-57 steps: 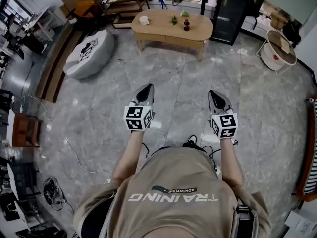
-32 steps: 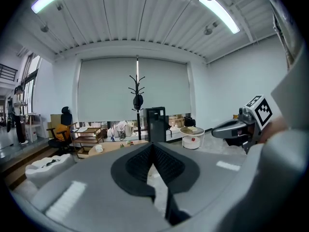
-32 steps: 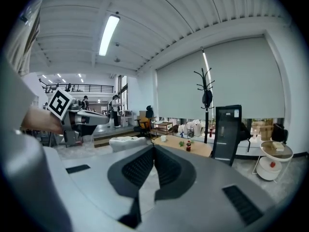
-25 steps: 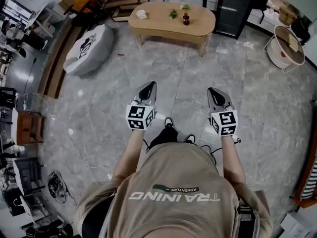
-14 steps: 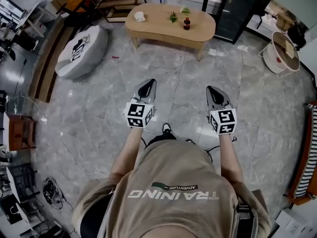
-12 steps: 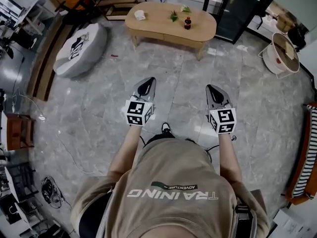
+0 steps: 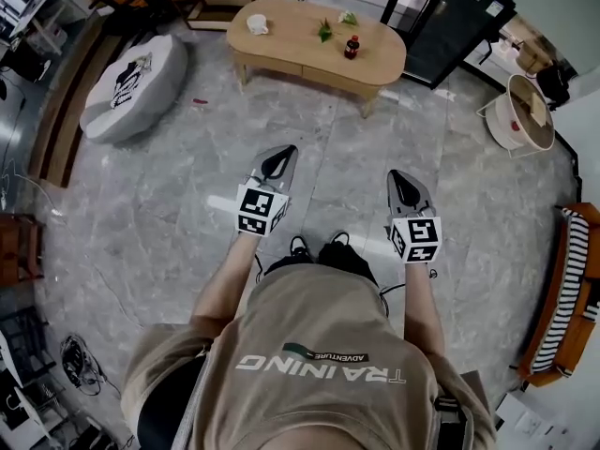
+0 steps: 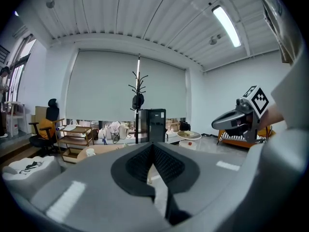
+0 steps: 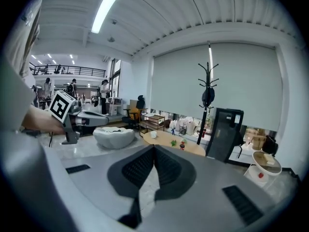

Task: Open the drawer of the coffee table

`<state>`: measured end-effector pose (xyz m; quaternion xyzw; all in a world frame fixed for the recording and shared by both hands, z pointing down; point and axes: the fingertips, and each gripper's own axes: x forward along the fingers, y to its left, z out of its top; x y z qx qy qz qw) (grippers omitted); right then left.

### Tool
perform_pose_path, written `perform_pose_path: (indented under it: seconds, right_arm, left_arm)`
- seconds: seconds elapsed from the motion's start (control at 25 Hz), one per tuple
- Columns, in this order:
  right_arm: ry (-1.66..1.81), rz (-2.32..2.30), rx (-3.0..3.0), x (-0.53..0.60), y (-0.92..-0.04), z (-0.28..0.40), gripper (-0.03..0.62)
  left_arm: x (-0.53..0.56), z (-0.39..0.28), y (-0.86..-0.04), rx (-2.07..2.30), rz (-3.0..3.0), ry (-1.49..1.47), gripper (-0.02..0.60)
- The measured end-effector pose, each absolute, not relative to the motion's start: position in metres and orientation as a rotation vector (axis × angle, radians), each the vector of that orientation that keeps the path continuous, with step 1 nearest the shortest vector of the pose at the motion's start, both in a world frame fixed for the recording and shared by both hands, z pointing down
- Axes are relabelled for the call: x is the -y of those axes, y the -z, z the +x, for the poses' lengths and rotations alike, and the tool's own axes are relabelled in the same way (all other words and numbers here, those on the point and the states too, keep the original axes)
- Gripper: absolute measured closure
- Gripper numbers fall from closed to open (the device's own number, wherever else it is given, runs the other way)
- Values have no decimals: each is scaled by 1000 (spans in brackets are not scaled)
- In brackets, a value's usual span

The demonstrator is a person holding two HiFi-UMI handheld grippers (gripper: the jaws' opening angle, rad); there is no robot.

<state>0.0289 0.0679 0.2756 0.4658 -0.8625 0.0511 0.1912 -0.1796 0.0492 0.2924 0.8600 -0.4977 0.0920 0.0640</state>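
Note:
The oval wooden coffee table (image 7: 319, 40) stands far ahead on the grey stone floor. Its drawer front (image 7: 333, 71) is flush with the near side. A white cup (image 7: 258, 24), a small plant (image 7: 324, 32) and a dark bottle (image 7: 352, 47) sit on top. My left gripper (image 7: 279, 153) and right gripper (image 7: 398, 176) hang side by side over the floor, well short of the table. Both are shut with nothing between the pads. The left gripper view shows its gripper (image 8: 152, 146) pointing at the table (image 8: 104, 149). In the right gripper view, that gripper (image 9: 153, 148) faces the table (image 9: 176, 146).
A grey beanbag (image 7: 122, 87) lies left of the table and a black cabinet (image 7: 455, 26) stands at its right end. A round white side table (image 7: 516, 111) and a striped orange sofa (image 7: 562, 298) are on the right. Cables (image 7: 80, 359) trail at lower left.
The person has walked toward the coffee table, carrying both grippers forward together. Both stay shut, and the table and beanbag have shifted left in the head view.

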Motion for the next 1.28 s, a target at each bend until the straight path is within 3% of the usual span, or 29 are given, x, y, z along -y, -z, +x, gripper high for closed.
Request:
perform_pose_path:
  seconds: [0.76,0.92,1.28]
  right_arm:
    - [-181,1214,2547,94,-295,73,589]
    - [-198,1135,2570,114,-308,80,589]
    - [-219,1111,2579,135,-328,104,589]
  left_arm:
    - [76,-142,-292,1604,2466,-352,575]
    - [98,-128,-287,1612,2401,-272,575]
    - [113,-101,-305,1589,2399,-380,575]
